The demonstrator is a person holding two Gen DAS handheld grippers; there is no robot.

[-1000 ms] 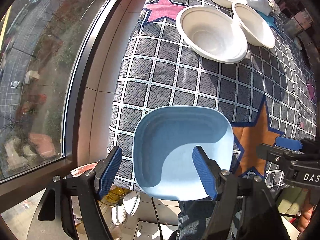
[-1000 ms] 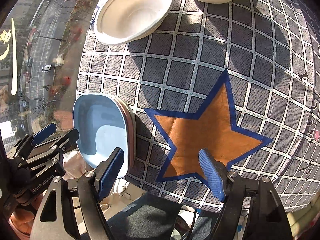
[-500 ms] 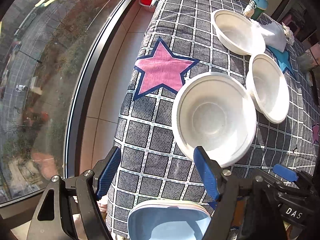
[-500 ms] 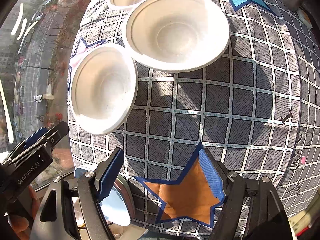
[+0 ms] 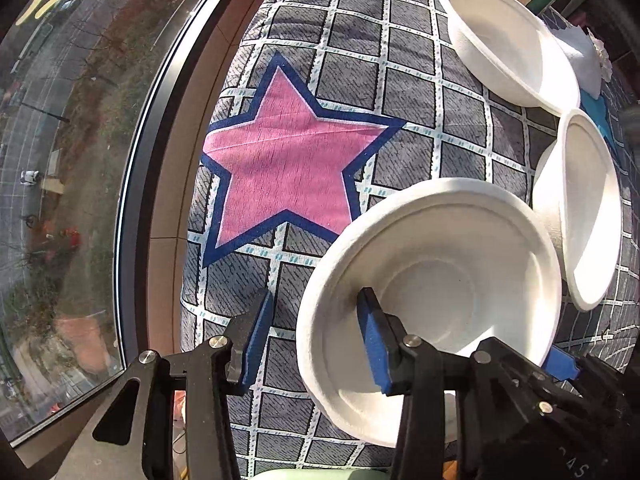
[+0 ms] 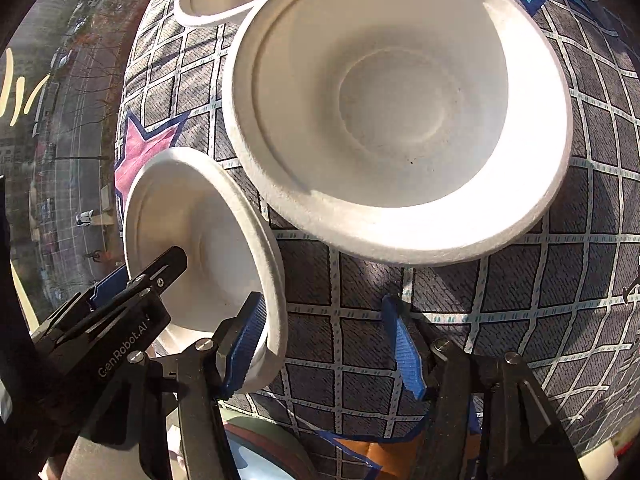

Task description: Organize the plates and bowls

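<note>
Bowl (image 5: 432, 304) rim sits between the left gripper (image 5: 316, 340) fingers, spread wide; right gripper (image 6: 328, 344) fingers gape, holding nothing.

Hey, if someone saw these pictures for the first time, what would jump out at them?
Three white bowls on a grey checked tablecloth. The nearest bowl has the left hand-held gripper open astride its near rim, one finger inside and one outside. The middle bowl fills the right wrist view, and the far bowl sits near a bottle. A big pink star lies left of the bowls, and the right hand-held gripper is open too.
</note>
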